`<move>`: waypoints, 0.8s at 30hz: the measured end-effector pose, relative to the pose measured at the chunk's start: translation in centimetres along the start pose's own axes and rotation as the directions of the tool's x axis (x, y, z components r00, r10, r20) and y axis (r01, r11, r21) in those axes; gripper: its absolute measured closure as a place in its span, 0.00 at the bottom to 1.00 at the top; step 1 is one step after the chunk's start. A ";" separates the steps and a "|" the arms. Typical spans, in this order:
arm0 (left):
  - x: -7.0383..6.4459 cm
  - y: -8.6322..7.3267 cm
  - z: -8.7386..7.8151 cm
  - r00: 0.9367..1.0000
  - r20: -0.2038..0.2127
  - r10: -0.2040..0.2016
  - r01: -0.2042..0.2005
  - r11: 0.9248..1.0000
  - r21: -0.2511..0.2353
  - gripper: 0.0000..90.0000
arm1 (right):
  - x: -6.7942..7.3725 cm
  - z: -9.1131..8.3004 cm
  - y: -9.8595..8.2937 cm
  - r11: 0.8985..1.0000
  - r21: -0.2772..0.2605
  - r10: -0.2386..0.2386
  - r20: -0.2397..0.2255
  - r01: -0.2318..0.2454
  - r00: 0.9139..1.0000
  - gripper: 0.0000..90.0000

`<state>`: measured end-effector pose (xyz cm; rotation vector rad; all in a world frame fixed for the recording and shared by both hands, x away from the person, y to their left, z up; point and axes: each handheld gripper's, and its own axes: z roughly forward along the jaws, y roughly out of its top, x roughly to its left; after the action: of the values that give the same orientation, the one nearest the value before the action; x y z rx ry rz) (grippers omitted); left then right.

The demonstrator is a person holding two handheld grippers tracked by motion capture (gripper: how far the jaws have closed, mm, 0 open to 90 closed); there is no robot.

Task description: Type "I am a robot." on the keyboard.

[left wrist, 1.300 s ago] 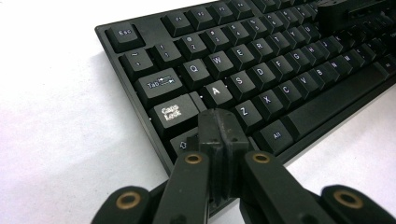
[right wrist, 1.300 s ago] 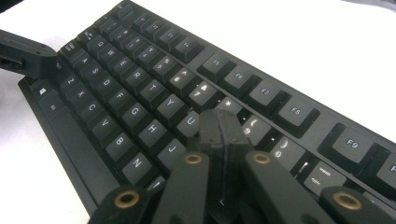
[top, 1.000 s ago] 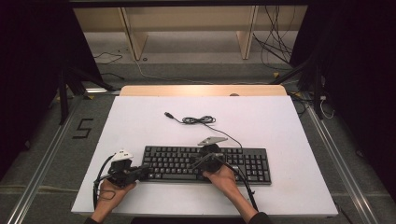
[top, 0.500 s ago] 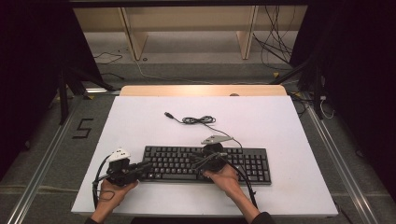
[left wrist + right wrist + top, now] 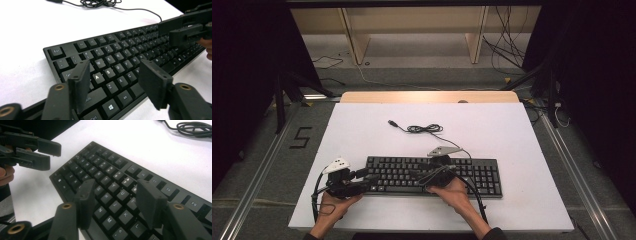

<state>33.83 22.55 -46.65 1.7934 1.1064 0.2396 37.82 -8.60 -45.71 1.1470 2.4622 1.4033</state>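
Note:
A black full-size keyboard (image 5: 482, 175) lies flat near the front of the white table (image 5: 362, 130). Its cable runs back to a coiled bundle (image 5: 424, 129) that ends in a USB plug (image 5: 392, 122). My left gripper (image 5: 369, 179) hovers at the keyboard's left end, open with nothing between its jaws. In the left gripper view, the left gripper (image 5: 113, 75) is above the A, S and Z keys of the keyboard (image 5: 120, 50). My right gripper (image 5: 419, 176) is open over the middle keys. In the right gripper view, the right gripper (image 5: 116, 195) frames the H, J and U keys (image 5: 117, 192).
The other gripper shows far off in each gripper view: the right gripper (image 5: 185, 27) and the left gripper (image 5: 37, 151). Behind the table stands a wooden shelf frame (image 5: 412, 30), with loose cables on the floor (image 5: 507, 45). Bare white table surface surrounds the keyboard.
Almost nothing: both grippers stay open over the keyboard, shifting only slightly. The keyboard and its cable have not moved.

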 end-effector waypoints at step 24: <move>0.0 0.1 -0.1 1.000 -0.002 -0.004 0.004 0.999 -0.042 0.32 | 1.5 -0.2 -0.7 1.000 0.012 -0.026 -0.047 0.027 0.999 0.48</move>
<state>33.81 22.57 -46.47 1.7543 1.0986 0.2599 36.29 -7.99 -45.70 1.0920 2.5119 1.4254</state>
